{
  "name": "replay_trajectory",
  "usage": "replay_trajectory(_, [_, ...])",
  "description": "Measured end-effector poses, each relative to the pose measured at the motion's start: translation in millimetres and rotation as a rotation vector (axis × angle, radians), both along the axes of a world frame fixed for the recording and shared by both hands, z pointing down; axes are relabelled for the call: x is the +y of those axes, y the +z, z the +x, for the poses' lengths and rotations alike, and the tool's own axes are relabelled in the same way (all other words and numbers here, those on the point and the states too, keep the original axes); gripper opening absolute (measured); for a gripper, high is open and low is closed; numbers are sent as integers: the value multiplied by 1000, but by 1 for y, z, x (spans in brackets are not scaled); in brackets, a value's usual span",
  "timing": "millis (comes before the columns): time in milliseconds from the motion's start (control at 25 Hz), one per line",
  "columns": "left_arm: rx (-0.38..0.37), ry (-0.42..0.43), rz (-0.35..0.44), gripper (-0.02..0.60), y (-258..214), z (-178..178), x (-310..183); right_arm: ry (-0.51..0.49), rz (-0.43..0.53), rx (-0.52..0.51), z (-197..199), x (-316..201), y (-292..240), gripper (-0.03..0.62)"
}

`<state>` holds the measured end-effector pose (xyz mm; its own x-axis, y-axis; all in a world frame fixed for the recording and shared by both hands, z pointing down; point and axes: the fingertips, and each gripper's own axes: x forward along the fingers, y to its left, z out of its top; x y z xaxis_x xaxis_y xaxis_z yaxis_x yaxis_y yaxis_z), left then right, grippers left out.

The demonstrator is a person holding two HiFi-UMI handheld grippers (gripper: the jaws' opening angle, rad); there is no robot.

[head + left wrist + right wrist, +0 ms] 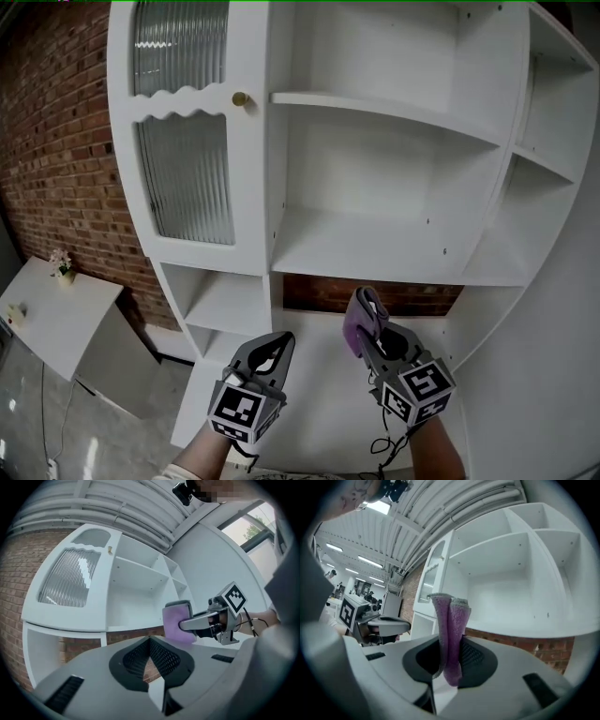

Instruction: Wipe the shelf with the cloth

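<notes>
Holding a purple cloth point(358, 319) upright, the right gripper point(367, 330) has its jaws clenched on the folded fabric, and the top of the fold sticks up past the tips. The left gripper point(275, 345) sits just beside it, jaws pressed together with nothing between them.

Both are in front of the lower part of the white shelf unit point(394, 248), below its wide middle board. The cloth isn't touching any board; from the right gripper view the shelves sit well behind it. It lines up roughly with the strip of brick point(375, 295) showing through under that middle board.

At the unit's left side there's a ribbed glass door point(187, 178) with a little brass knob point(240, 98) near its top. The open shelves take up the middle and right of the unit.
</notes>
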<state>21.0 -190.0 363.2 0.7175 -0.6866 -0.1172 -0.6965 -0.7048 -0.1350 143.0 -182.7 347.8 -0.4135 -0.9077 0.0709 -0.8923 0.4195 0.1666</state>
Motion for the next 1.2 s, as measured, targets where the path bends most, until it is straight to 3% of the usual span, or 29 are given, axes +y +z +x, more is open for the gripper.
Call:
replay_trajectory(280, [-6, 24, 66, 14, -33, -18, -38, 32, 122, 103, -38, -57, -78, 74])
replay_trajectory(400, [-8, 20, 103, 14, -56, -16, -45, -18, 148, 62, -49, -88, -108, 74])
replay_trajectory(520, [22, 8, 134, 14, -83, -19, -57, -49, 157, 20, -55, -130, -137, 74])
replay_trajectory(640, [35, -11, 153, 14, -99, -18, -65, -17, 180, 54, -51, -173, -164, 74])
replay_trajectory(800, [8, -36, 179, 14, -101, -16, -71, 10, 199, 103, -50, -221, -191, 75])
replay_trajectory(1000, [31, -48, 154, 14, -104, -15, -85, 21, 218, 137, -53, -272, -219, 75])
replay_trajectory(1200, [45, -76, 180, 14, -116, -14, -97, 1, 186, 126, -59, -309, -231, 75])
